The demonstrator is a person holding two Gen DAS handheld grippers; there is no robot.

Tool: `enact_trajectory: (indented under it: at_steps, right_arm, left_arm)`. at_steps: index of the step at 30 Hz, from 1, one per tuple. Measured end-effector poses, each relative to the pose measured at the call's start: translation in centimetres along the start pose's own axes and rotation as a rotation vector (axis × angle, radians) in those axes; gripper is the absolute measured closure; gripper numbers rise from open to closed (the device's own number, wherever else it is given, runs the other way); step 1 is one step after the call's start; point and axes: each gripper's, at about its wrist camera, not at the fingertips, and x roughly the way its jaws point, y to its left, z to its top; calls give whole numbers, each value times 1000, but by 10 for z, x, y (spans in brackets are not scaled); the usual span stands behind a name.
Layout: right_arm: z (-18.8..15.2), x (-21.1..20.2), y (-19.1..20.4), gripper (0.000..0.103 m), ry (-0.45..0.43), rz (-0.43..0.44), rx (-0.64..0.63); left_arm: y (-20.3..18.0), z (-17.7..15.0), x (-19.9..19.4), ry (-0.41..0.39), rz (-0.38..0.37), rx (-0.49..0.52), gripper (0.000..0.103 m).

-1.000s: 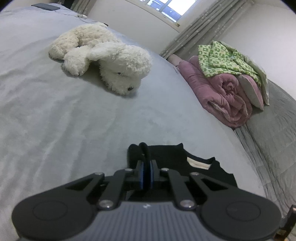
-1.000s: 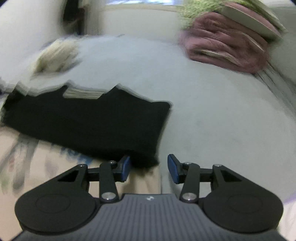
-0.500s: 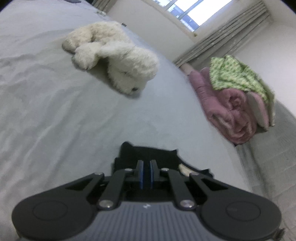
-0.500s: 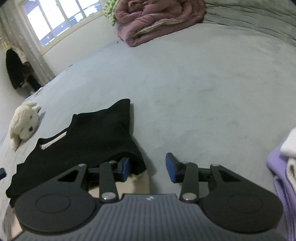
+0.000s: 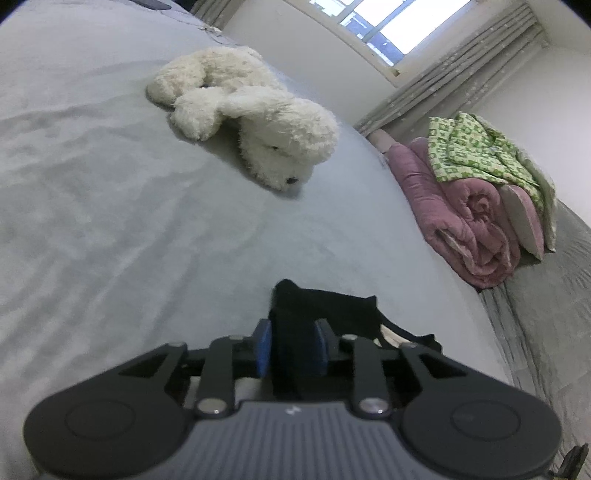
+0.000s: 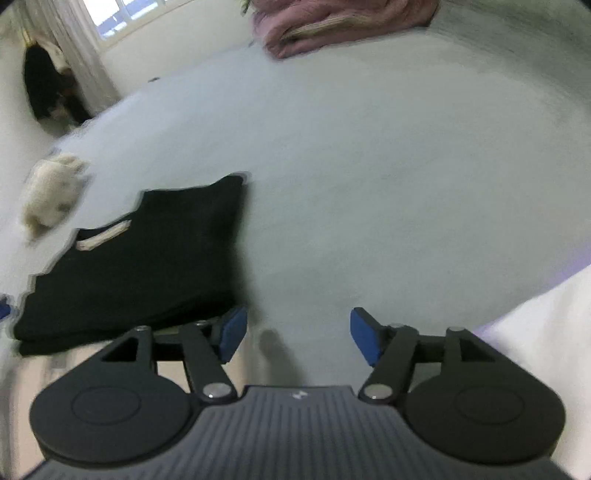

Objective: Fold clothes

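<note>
Two grippers in play, both with jaws opening. Left gripper [image 5: 291, 345]: blue pads partly apart, a bunched fold of the black garment [image 5: 328, 314] sits between them; pads look close to the cloth on both sides, cannot tell if they still press it. Right gripper [image 6: 297, 332]: jaws wide, nothing between them, only bare grey bedspread [image 6: 369, 184] under the gap; its left pad is just beside the garment's near right corner, contact not clear because of blur. The black garment [image 6: 147, 258] lies flat on the bedspread in a rough folded rectangle, with a pale neck label [image 6: 103, 236] showing near its far-left edge. In the left wrist view the same garment is right at the fingertips, most of it hidden by the gripper body. White plush dog [image 5: 255, 114] lies on the bed beyond the garment, well apart from it; it also shows as a blurred pale shape [image 6: 51, 192] in the right wrist view. Rolled pink quilt [image 5: 461, 214] sits at the far right of the bed with a green-and-white patterned cloth [image 5: 476, 151] heaped on top. No containers seen. White fabric [image 6: 546, 332] with a purple edge at the right wrist view's lower right, too blurred to identify. Window [image 5: 388, 26] and grey curtain [image 5: 461, 66] behind.
</note>
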Motion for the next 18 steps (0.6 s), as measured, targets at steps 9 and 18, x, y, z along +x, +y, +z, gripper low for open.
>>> enact_trajectory:
  at_steps: [9,18]
  right_arm:
    - [26,11,18,45,-102,135,-10]
    - [77,99,20,97,36,201,135]
  left_arm:
    - [-28,-3,25,60,36,164,65]
    - [-38,4,36,74,70,286,65]
